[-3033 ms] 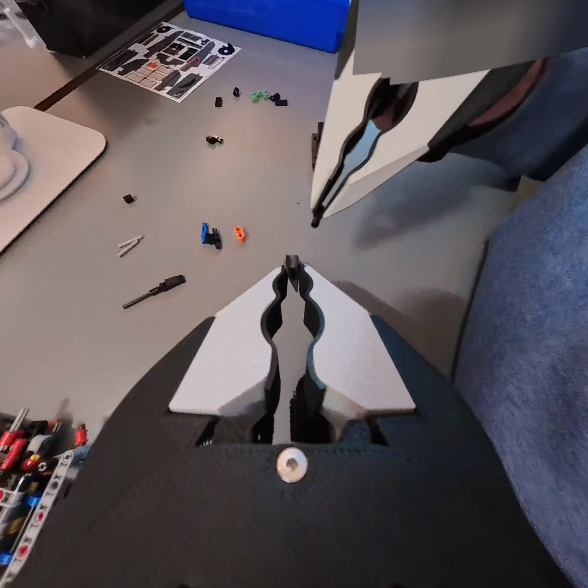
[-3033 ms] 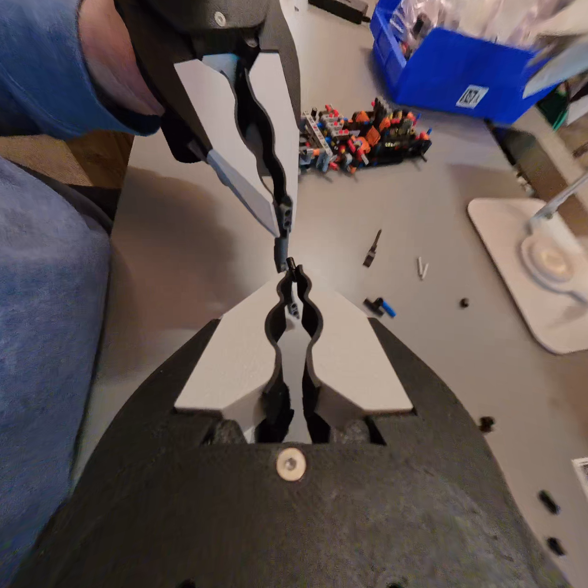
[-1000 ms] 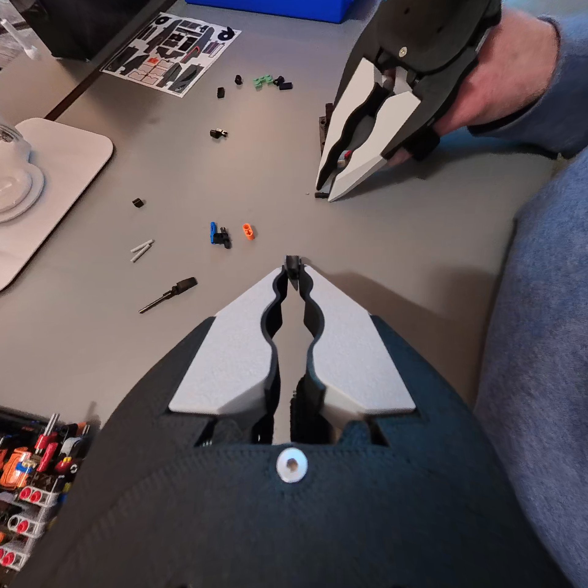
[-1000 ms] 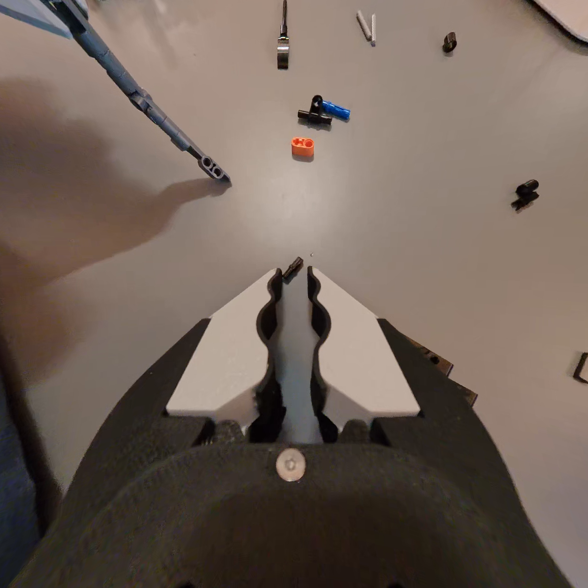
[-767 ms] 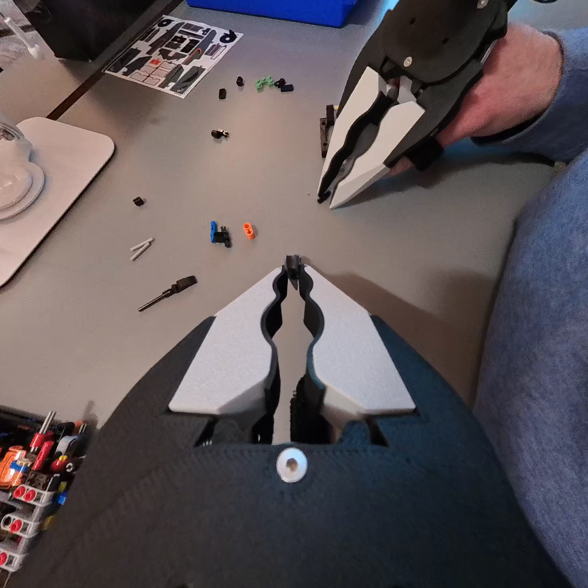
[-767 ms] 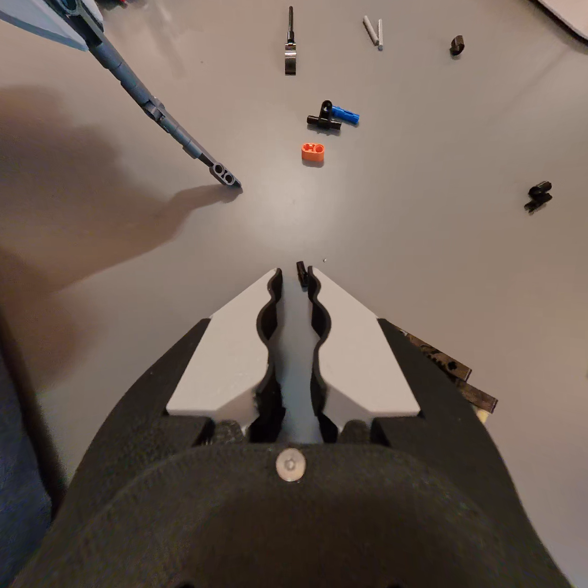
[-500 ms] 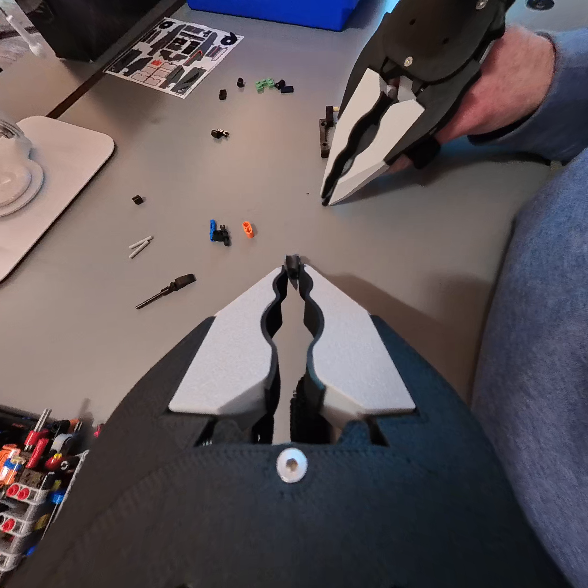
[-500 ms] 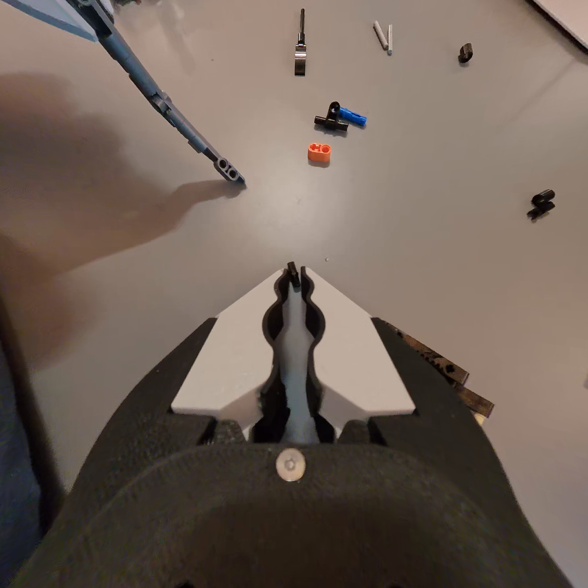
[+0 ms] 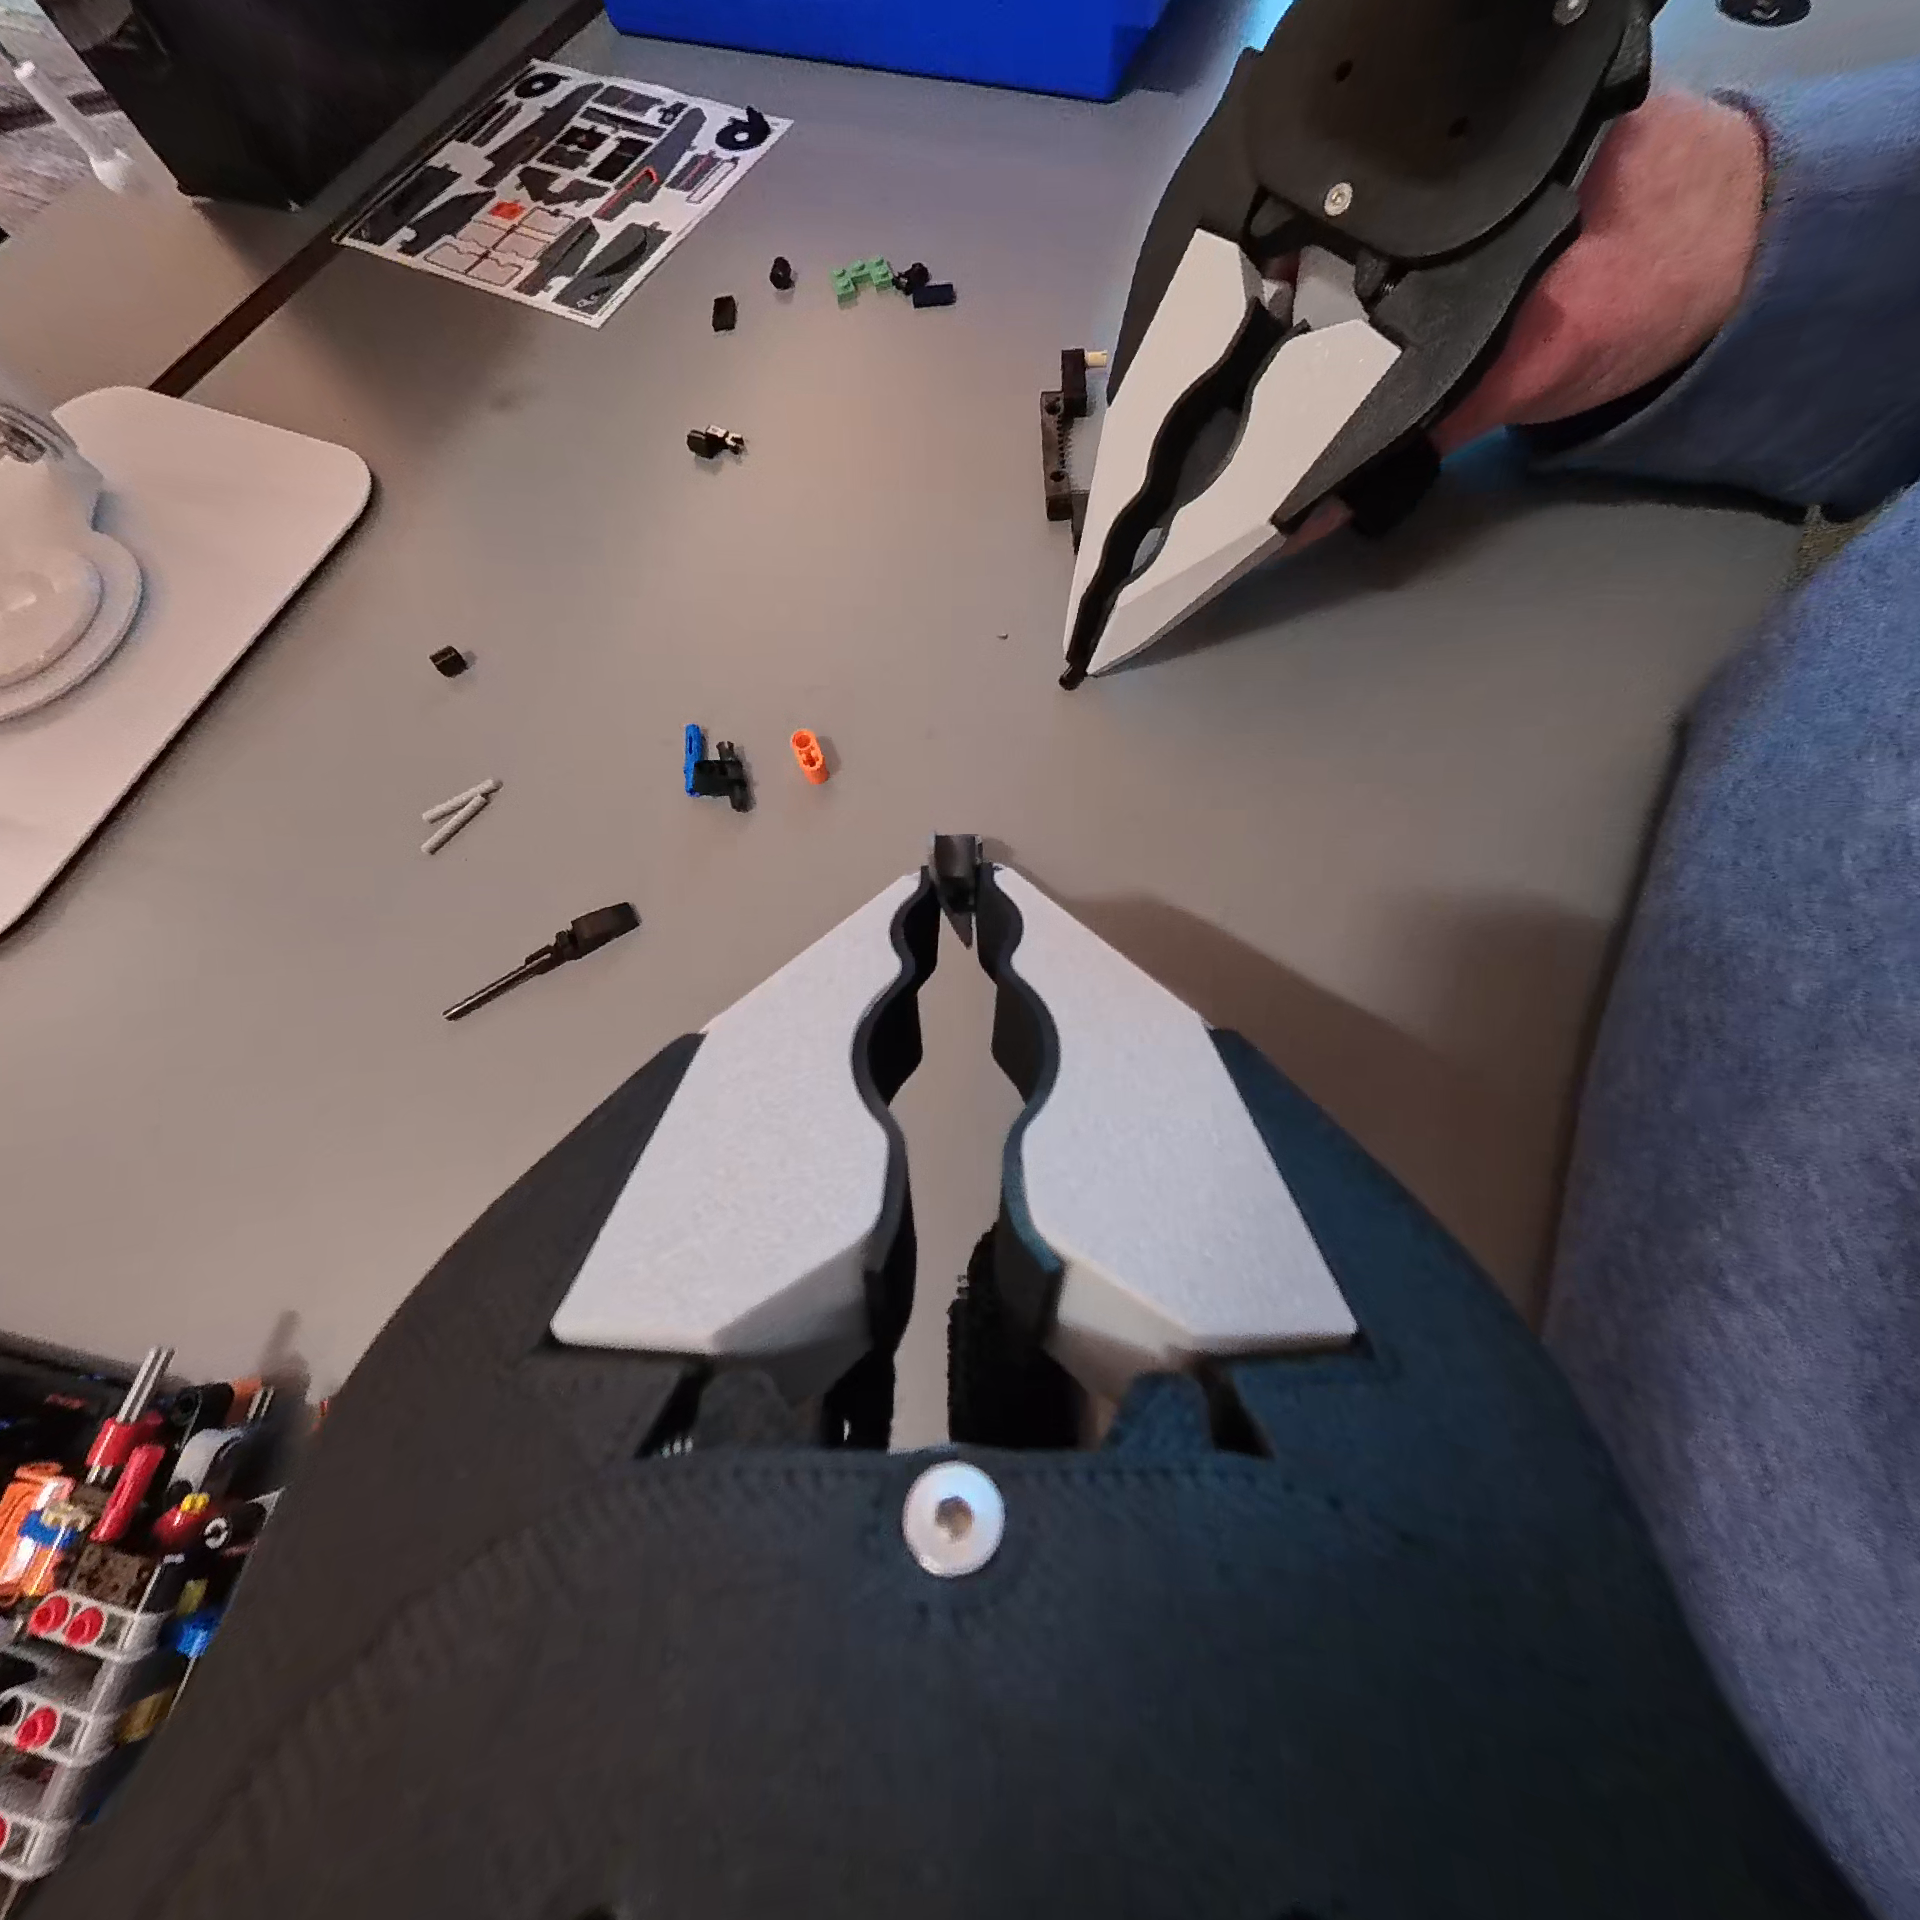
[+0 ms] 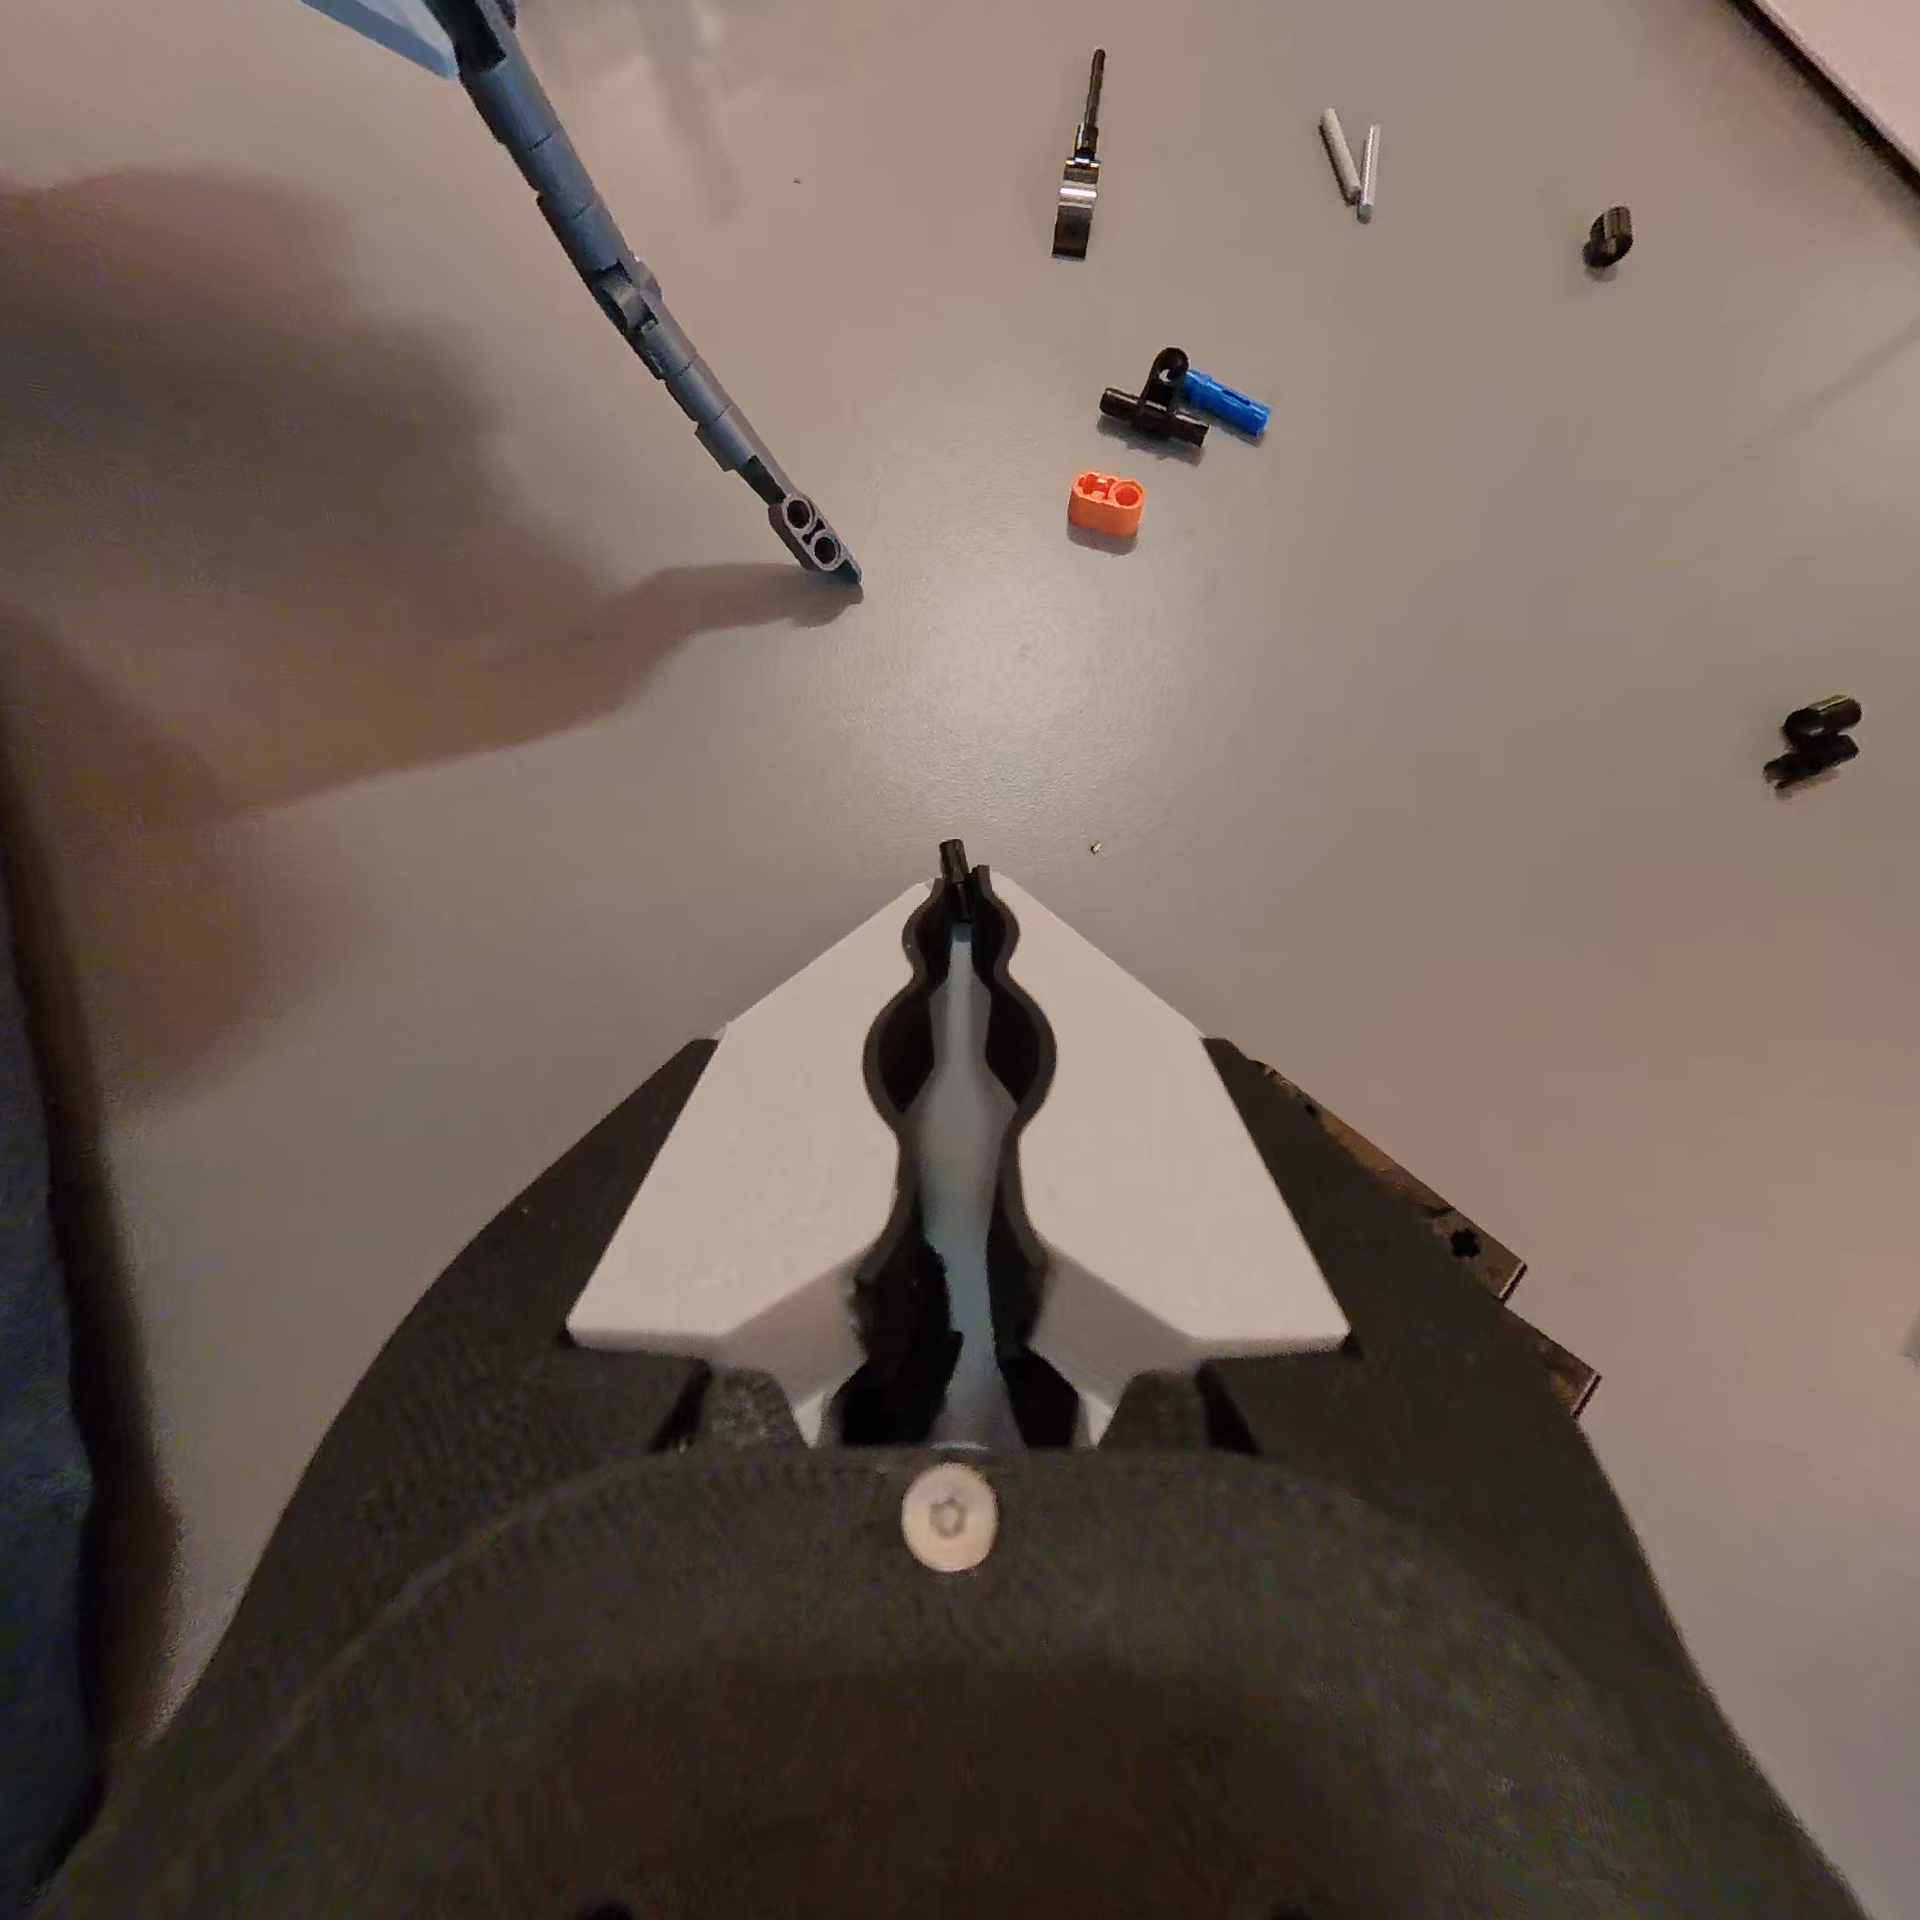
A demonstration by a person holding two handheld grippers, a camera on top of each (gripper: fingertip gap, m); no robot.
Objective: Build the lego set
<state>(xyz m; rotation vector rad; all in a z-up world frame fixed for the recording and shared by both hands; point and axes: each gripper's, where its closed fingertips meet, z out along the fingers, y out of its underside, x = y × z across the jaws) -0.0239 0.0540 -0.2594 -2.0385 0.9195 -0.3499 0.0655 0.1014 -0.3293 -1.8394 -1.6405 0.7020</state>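
Note:
My left gripper is shut on a long dark grey rod assembly, seen end-on at its tips. In the right wrist view the rod slants down from the upper left, and its two-hole end hovers just above the grey table. My right gripper is shut on a small black pin that sticks out past its tips, low over the table. In the left wrist view the right gripper points down at the table, right of the loose parts.
Loose parts lie between the grippers: an orange connector, a black-and-blue pin piece, a black axle piece, two light grey pins. A partly built model, sticker sheet, white pad and blue bin ring the table. There is about 12 cm between the tips of the two grippers. It is some 8 cm from my right tips to the orange connector. It is also in sight in the left wrist view.
My right gripper was open with the black pin lying loose at its tips; it has closed on the pin. The left gripper has kept hold of the rod and barely moved.

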